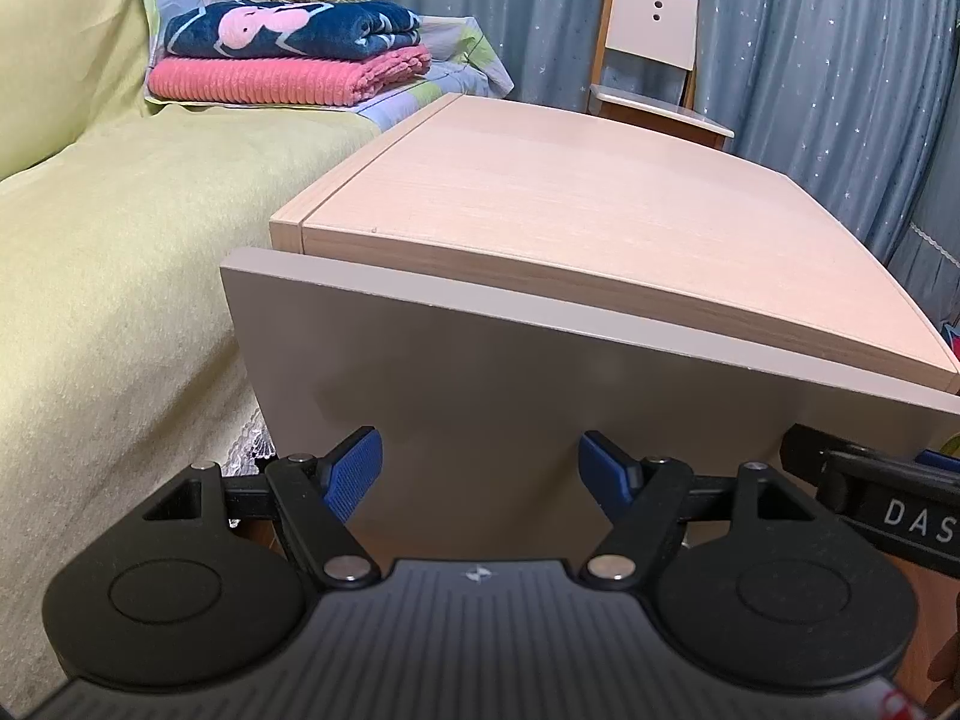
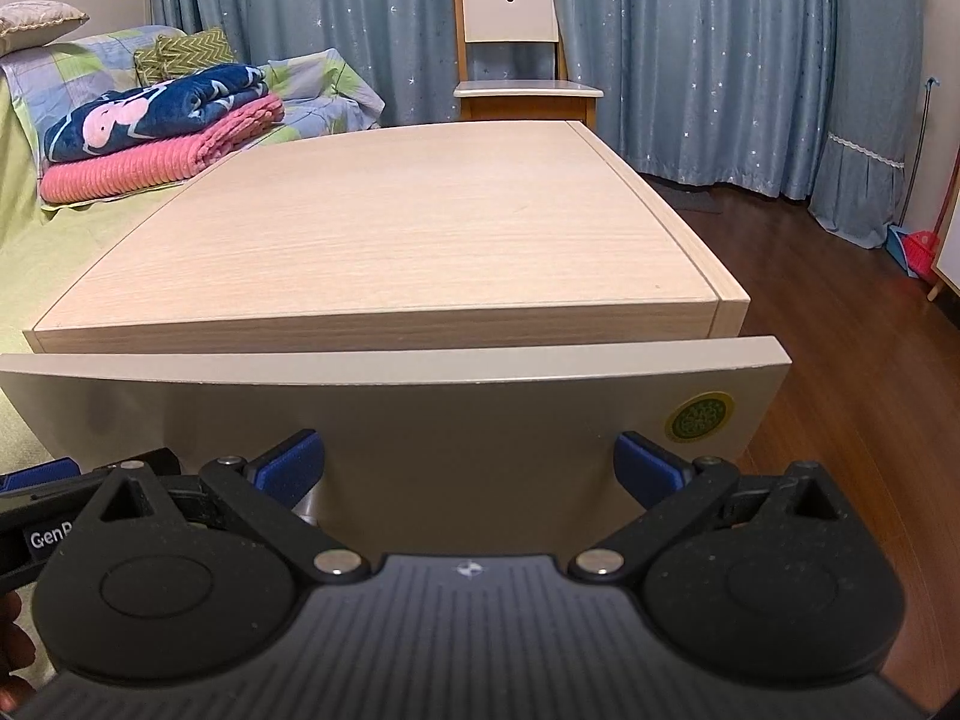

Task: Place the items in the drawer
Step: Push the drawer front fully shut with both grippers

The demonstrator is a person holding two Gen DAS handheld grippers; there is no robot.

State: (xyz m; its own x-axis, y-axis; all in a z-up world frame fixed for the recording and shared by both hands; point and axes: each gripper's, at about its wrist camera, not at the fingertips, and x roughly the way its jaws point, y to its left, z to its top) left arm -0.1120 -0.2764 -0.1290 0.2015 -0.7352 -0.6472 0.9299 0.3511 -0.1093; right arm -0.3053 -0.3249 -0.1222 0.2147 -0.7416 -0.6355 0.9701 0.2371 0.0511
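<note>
Blue star-dotted curtains hang across the far wall, over a dark wood floor on the right. At far left lies a bed under a yellow-green cover, and on it a navy blanket with a pink figure is stacked on a folded pink blanket, with patchwork bedding behind them. Right of the bed, touching or just beside its edge, stands a light wood cabinet with a bare top. A white-backed chair stands behind the cabinet, against the curtains.

Along the cabinet's near edge runs the grey drawer front, its top edge standing slightly out from the cabinet body. A round green sticker sits near the front's right end. What is inside the drawer is hidden.

Both grippers face this front from close by, side by side. The left gripper is toward the left part of the front, its jaws spread wide with nothing between them. The right gripper is toward the right part, its jaws likewise spread and empty. A short pale bar shows just below the right gripper's left finger; it is too hidden to identify. At far right, a red and blue broom set leans near the wall.
</note>
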